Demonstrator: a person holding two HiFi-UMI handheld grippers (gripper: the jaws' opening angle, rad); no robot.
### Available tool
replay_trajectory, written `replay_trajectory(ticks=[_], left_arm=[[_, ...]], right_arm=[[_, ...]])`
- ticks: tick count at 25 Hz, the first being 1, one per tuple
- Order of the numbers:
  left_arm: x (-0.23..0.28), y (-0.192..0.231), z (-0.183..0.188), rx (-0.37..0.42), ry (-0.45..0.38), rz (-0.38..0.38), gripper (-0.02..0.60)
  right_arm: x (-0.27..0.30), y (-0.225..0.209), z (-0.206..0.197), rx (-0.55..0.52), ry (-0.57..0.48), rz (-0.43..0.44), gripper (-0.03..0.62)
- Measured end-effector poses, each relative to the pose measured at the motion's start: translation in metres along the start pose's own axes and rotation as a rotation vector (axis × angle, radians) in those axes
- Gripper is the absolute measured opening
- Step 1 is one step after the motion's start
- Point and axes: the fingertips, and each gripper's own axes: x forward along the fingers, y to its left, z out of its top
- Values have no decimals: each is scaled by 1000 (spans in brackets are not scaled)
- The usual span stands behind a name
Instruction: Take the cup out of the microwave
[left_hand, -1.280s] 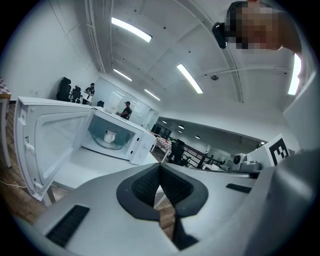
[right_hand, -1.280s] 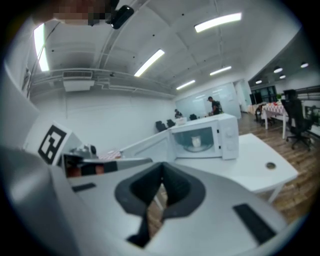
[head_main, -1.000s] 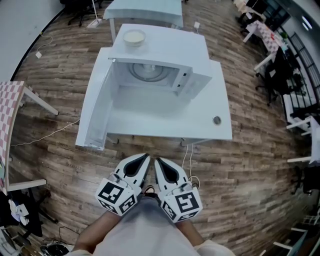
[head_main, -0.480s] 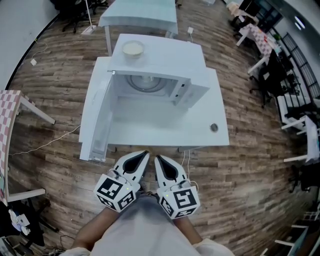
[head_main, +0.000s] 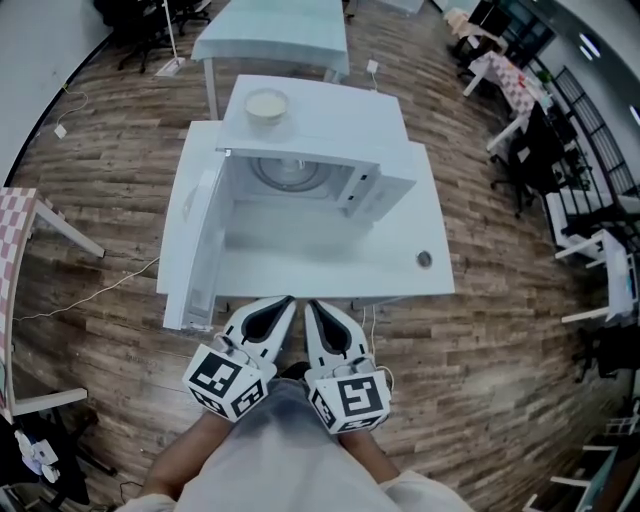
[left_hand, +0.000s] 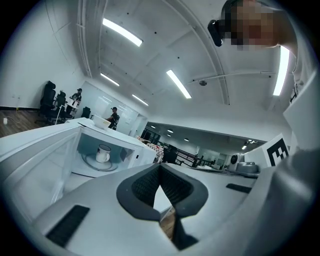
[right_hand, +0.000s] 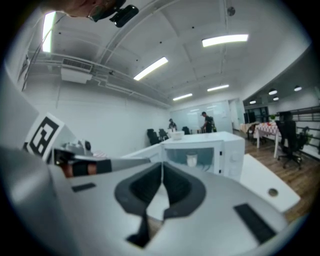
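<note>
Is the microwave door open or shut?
Open: the door stands swung out to the side, and the cup shows upright inside the microwave.

Looks like an open-plan office. Shows a wood-plank floor (head_main: 480, 340), long ceiling strip lights (left_hand: 122, 32), white desks (head_main: 590, 245) and black swivel chairs (head_main: 530, 165) lined up off the right edge of the white table (head_main: 432, 215), more chairs and a pale table (head_main: 275, 30) beyond its far edge. Holds a microwave (head_main: 320, 112) toward the tabletop's far edge, with people (right_hand: 206, 120) standing far behind.
</note>
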Motion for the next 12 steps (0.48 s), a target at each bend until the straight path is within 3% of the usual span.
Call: replay_trajectory(ticks=[5, 12], left_arm=[[-1, 7, -5, -19, 4, 18, 9], [21, 6, 2, -12, -14, 32, 9]], right_arm=[[5, 10, -4, -11, 18, 45, 23], [13, -9, 7, -18, 17, 76, 23]])
